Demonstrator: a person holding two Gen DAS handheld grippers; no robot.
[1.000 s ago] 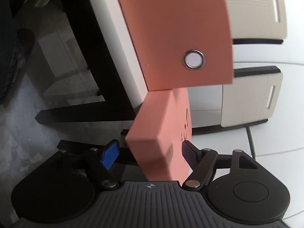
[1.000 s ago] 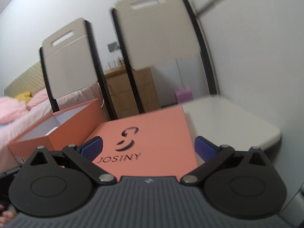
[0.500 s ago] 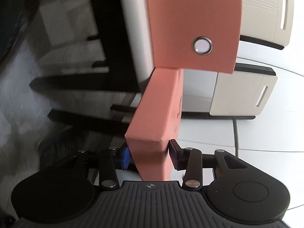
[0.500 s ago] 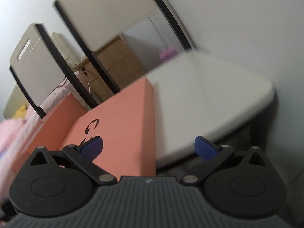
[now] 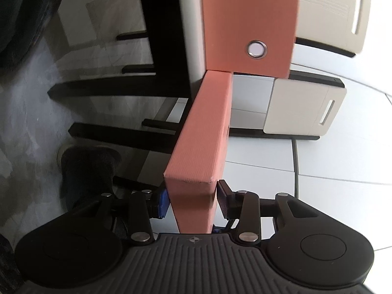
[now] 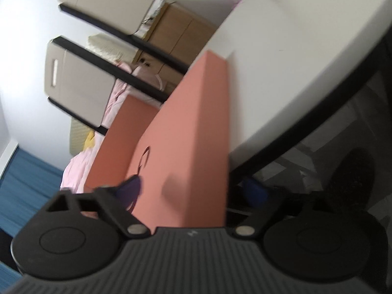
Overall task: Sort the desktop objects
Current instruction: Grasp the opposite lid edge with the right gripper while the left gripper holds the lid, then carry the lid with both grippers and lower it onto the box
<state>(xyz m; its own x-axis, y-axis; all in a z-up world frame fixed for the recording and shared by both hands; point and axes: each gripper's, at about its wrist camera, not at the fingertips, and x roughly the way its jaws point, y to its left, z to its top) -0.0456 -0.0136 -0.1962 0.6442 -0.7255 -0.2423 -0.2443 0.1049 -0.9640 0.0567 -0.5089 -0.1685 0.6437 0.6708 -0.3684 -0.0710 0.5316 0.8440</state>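
Both wrist views look closely along one orange lid (image 5: 201, 147) from opposite ends.

Left gripper (image 5: 192, 202): black ribbed housing, round side discs, silver pivot screws, blue finger pads (image 5: 163, 204). Right gripper (image 6: 196, 191): identical build.

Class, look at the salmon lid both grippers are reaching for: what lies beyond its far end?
Beyond the lid stands the matching box, touching it. Past that, two beige chairs. The box's inside and the table under it are hidden.
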